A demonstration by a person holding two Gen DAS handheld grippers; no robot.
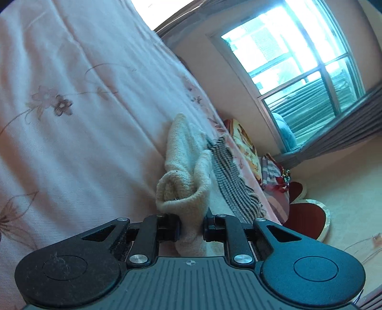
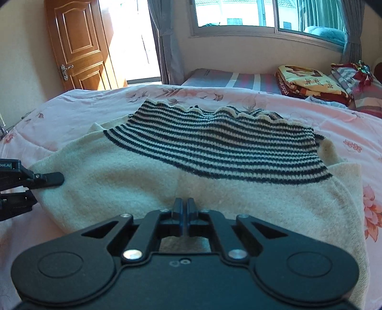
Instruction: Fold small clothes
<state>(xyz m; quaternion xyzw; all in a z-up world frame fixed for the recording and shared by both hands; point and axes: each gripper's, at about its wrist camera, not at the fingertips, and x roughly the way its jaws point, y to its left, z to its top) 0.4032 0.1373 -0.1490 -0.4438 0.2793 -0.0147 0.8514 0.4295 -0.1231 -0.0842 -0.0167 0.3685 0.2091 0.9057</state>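
Cream fleece garment with a black-and-white striped knit panel (image 2: 148,181) lay spread on the pink floral bedspread (image 2: 71,112), its striped part (image 2: 214,145) toward the far side of the bed and the plain cream part nearest the cameras. In the left wrist view, the left tongs (image 1: 191,226) were clamped on a bunched fold of the cream cloth (image 1: 183,190), which rose in a rolled ridge between the two black fingers, with the striped panel just beside it to the right. In the right wrist view, the right tongs (image 2: 183,209) had their blue-edged fingers drawn together at the near edge of the cream cloth; the fingertips sat on or in the fabric, but whether any cloth was pinched between them could not be told. The left tongs appeared at the left edge of that view (image 2: 45,178), one black finger resting on the garment's left edge. Beyond the bed stood a brown panelled wooden door (image 2: 78,45), a window with grey curtains (image 2: 262,14), and a stack of folded blankets (image 2: 305,81) at the far right.
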